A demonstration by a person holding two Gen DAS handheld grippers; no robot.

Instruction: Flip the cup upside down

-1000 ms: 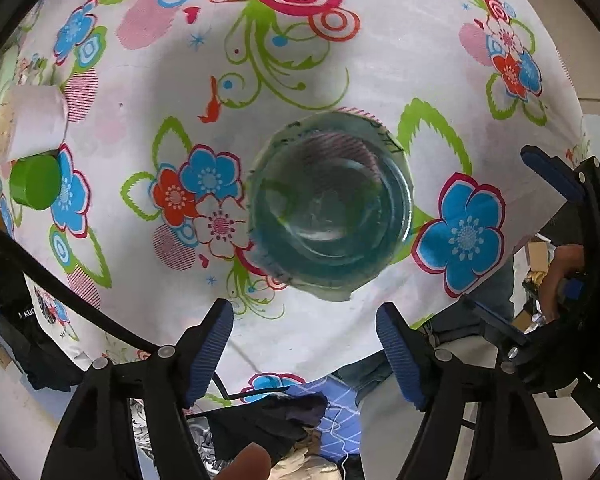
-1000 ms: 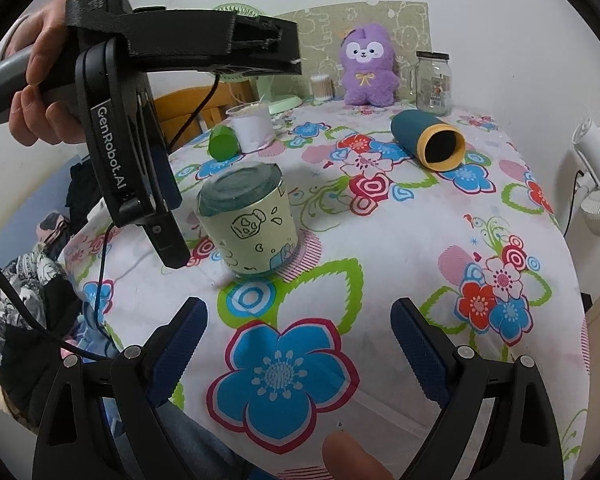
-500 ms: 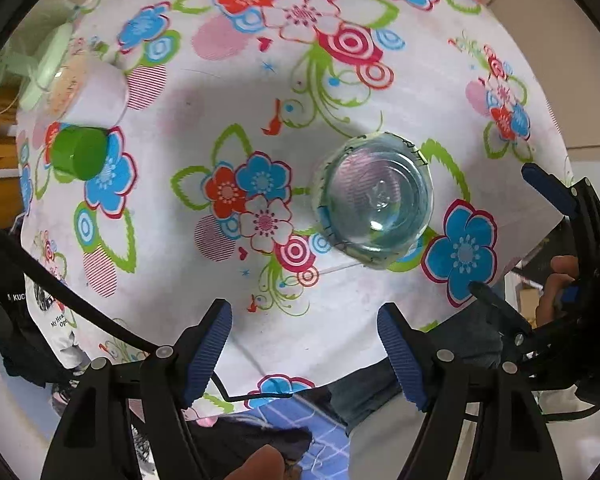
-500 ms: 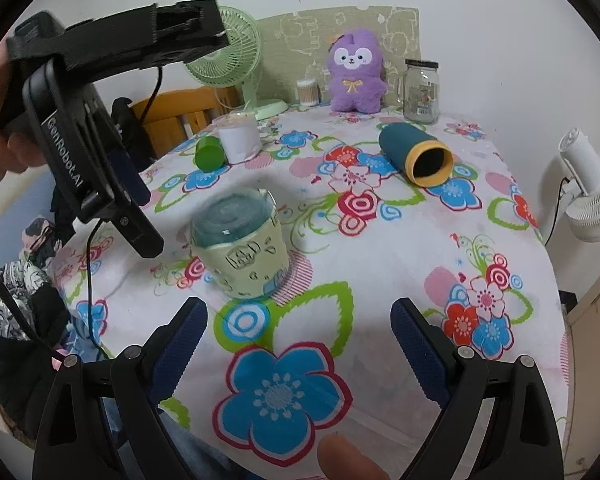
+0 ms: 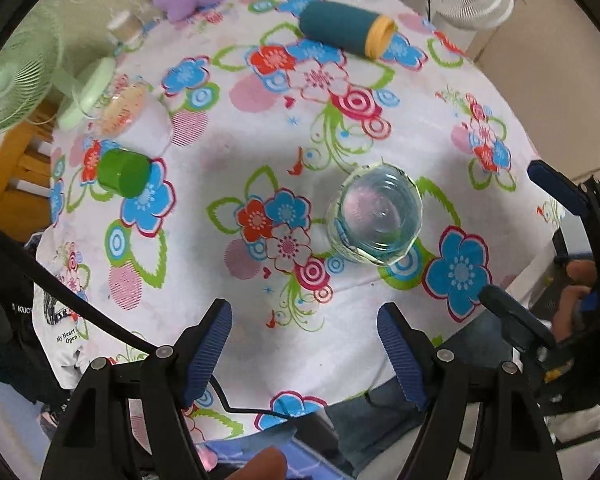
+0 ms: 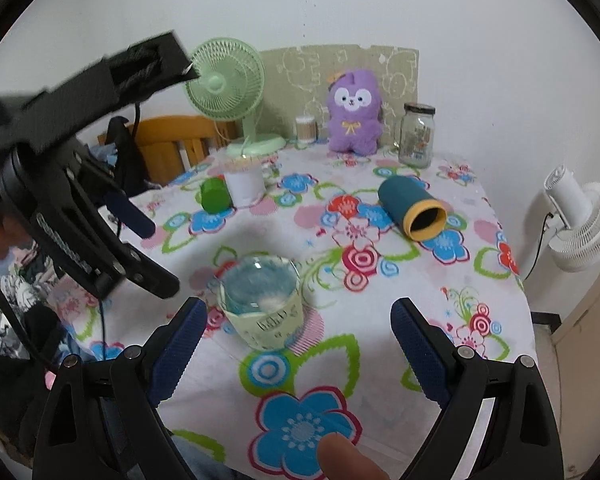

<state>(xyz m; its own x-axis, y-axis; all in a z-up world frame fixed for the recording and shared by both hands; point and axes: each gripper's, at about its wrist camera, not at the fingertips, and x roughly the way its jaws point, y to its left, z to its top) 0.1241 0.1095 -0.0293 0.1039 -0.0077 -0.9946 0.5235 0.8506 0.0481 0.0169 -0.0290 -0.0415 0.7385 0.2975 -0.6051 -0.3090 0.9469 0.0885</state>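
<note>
A clear glass cup (image 5: pixel 376 216) with a pale green printed sleeve stands upside down on the flowered tablecloth (image 5: pixel 260 128); its thick base faces up. It also shows in the right wrist view (image 6: pixel 262 306). My left gripper (image 5: pixel 304 352) is open and empty, high above the table and back from the cup. It appears from outside at the left of the right wrist view (image 6: pixel 140 252). My right gripper (image 6: pixel 296 348) is open and empty, just in front of the cup near the table's front edge.
A teal tube with a yellow rim (image 6: pixel 414 208) lies on its side at the back right. A green cup (image 6: pixel 215 195) and a white cup (image 6: pixel 244 180) stand at the back left. A green fan (image 6: pixel 224 80), purple plush (image 6: pixel 354 112) and jar (image 6: pixel 417 134) line the wall.
My left gripper has risen and pulled back from the cup, so more of the table shows. My right gripper has drawn back slightly. The cup has stayed put.
</note>
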